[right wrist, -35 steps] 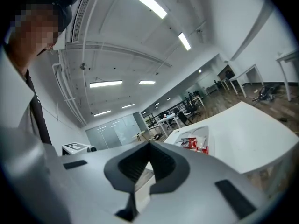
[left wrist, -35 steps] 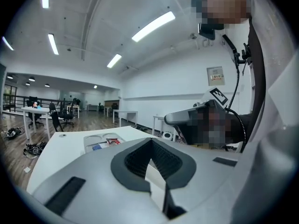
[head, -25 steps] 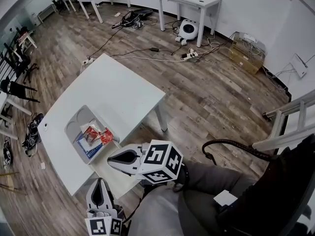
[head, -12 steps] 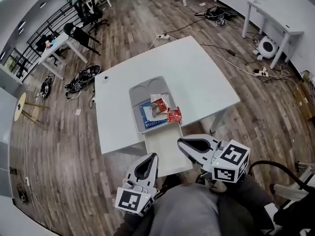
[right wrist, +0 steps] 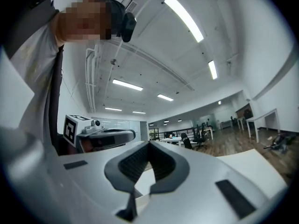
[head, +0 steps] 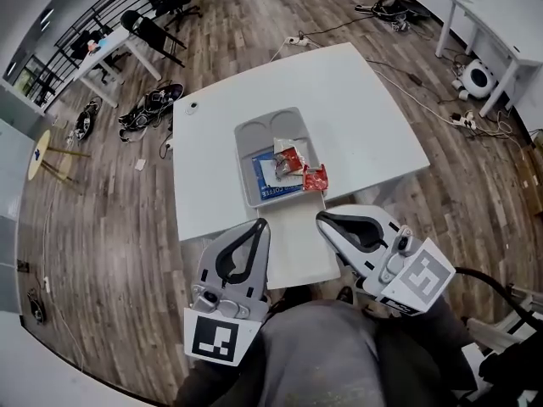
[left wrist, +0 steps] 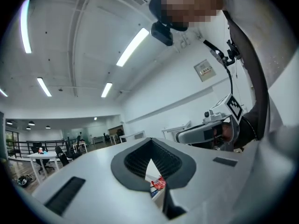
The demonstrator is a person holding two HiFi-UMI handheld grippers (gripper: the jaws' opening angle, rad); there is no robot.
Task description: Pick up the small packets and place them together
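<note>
Several small packets lie in a grey tray (head: 254, 134) on the white table (head: 356, 100): a red packet (head: 315, 177), another red one (head: 291, 157) and a blue-and-white one (head: 270, 185). My left gripper (head: 260, 225) and right gripper (head: 323, 218) are side by side at the table's near edge, short of the tray. Both are shut with nothing in them. In the left gripper view, a red packet (left wrist: 159, 183) shows through the hollow below the shut left gripper (left wrist: 150, 140), with the right gripper's body at the right. In the right gripper view, the right gripper (right wrist: 149, 143) is shut.
A pale cream board (head: 293, 248) lies against the table's near edge between the grippers. Around the table on the wood floor are chairs (head: 157, 32), cables (head: 424, 91), a white round device (head: 478, 76) and other desks (head: 496, 24).
The head view has swung so the table sits in the middle. Both grippers have come up and forward to the table's near edge. The packets have not moved.
</note>
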